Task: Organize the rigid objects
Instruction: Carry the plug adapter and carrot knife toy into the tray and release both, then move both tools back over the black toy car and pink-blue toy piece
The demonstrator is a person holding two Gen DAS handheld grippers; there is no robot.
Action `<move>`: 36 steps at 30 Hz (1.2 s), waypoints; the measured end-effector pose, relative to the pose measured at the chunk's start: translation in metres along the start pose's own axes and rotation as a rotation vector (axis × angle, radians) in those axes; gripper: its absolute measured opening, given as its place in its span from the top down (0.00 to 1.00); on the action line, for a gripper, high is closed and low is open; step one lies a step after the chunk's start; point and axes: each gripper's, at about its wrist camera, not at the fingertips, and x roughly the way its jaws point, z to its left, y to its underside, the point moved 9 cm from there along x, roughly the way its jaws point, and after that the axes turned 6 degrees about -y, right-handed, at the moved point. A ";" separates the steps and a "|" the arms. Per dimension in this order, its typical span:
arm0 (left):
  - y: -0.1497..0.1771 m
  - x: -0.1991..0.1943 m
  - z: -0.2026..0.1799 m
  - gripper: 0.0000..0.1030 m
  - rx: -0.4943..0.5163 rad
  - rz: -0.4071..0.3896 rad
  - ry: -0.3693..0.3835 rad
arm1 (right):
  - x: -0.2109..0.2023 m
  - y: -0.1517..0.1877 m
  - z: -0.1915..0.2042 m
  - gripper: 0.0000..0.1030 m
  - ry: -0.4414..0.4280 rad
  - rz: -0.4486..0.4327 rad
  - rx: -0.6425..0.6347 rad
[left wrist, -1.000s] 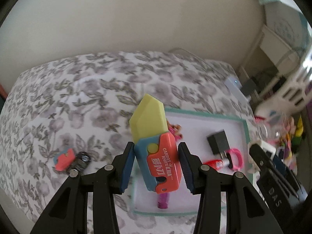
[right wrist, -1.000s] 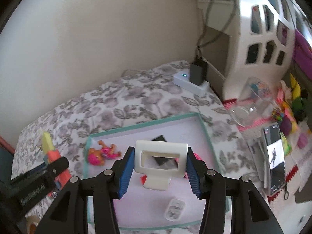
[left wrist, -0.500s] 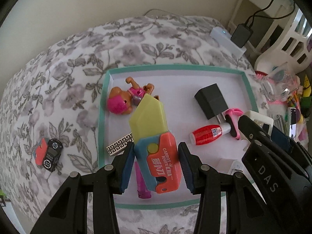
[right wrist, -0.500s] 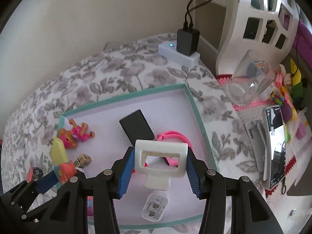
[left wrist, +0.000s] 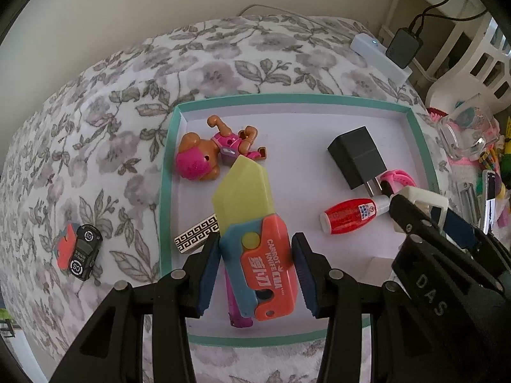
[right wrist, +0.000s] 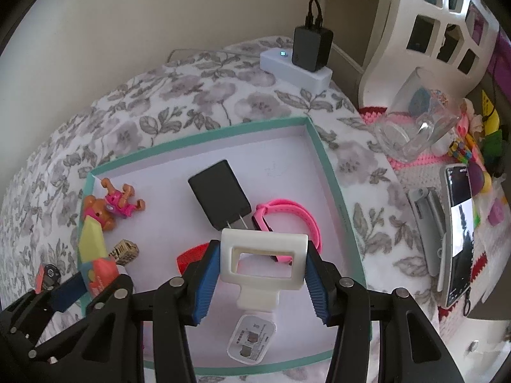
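My left gripper (left wrist: 255, 271) is shut on a toy carrot knife (left wrist: 255, 233) with a yellow blade and orange-blue handle, held over the left part of the teal-rimmed tray (left wrist: 166, 172). My right gripper (right wrist: 263, 282) is shut on a white rectangular plastic frame (right wrist: 265, 261), held over the tray's (right wrist: 332, 178) front middle. In the tray lie a pink-and-brown toy figure (left wrist: 210, 153), a black charger (left wrist: 357, 156), a pink band (right wrist: 287, 214), a red tube (left wrist: 348, 214), a patterned block (left wrist: 194, 239), a purple item (left wrist: 234, 312) and a white plug (right wrist: 250, 340).
A small black-and-red toy car (left wrist: 80, 252) lies on the floral cloth left of the tray. A white power strip with a black adapter (right wrist: 303, 60) sits behind. To the right are a glass cup (right wrist: 418, 127), a phone (right wrist: 456, 229) and a white basket (right wrist: 440, 32).
Both grippers have moved forward and down over the tray, each with its object held. The tray and its contents now fill more of both views.
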 end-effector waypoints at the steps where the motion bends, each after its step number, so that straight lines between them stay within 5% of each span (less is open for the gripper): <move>1: 0.000 0.000 0.000 0.54 0.002 -0.001 -0.001 | 0.002 0.001 0.000 0.48 0.001 0.006 0.000; 10: 0.000 -0.001 0.000 0.52 0.000 0.002 -0.002 | 0.010 0.005 -0.004 0.47 0.015 0.034 0.004; 14: -0.001 -0.001 0.005 0.40 -0.015 0.006 -0.009 | 0.008 0.004 -0.007 0.42 0.031 0.030 0.010; 19: -0.004 -0.009 0.011 0.38 -0.048 -0.005 0.025 | 0.004 0.002 -0.004 0.41 0.022 0.013 0.008; 34: -0.019 -0.046 0.038 0.31 -0.142 -0.095 0.073 | -0.059 -0.029 0.014 0.33 -0.005 -0.211 -0.011; 36: -0.021 -0.049 0.047 0.22 -0.165 -0.107 0.060 | -0.065 -0.031 0.015 0.31 -0.007 -0.234 -0.006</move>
